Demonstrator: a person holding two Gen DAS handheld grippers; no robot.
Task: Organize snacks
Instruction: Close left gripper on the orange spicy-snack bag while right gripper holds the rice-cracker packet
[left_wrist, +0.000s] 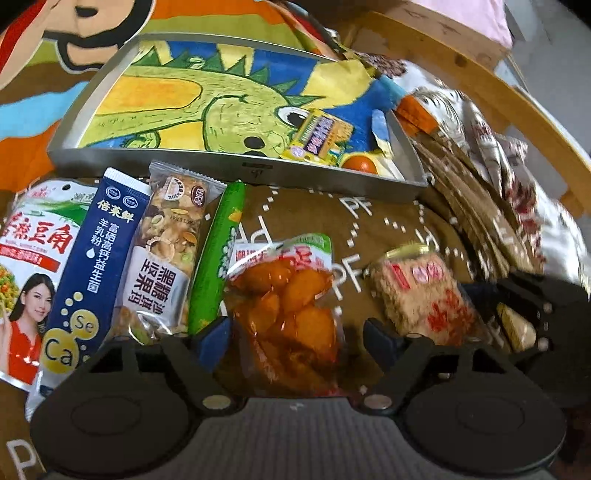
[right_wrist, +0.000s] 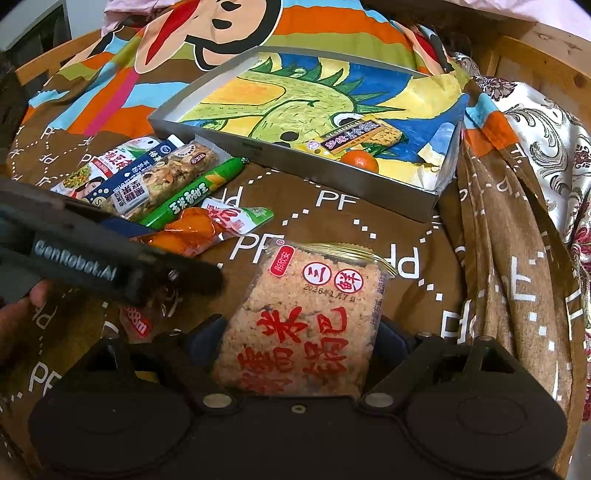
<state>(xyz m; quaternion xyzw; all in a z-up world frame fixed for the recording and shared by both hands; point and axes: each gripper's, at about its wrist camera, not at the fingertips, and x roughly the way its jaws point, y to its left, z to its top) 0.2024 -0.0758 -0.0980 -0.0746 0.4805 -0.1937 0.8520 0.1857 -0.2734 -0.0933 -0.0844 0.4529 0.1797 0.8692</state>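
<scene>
Tray (left_wrist: 236, 168) lies far, holding a bar and an orange. My right tongs (right_wrist: 299, 334) straddle the rice cake (right_wrist: 306, 325), my left tongs (left_wrist: 295, 332) the orange pouch (left_wrist: 291, 299), both spread; I should close squarely (wrappers slip). Only the right view shows my hand (right_wrist: 14, 317).

A brown printed cloth (right_wrist: 332, 206) covers a wooden-framed surface (left_wrist: 480, 70), softly lit.
</scene>
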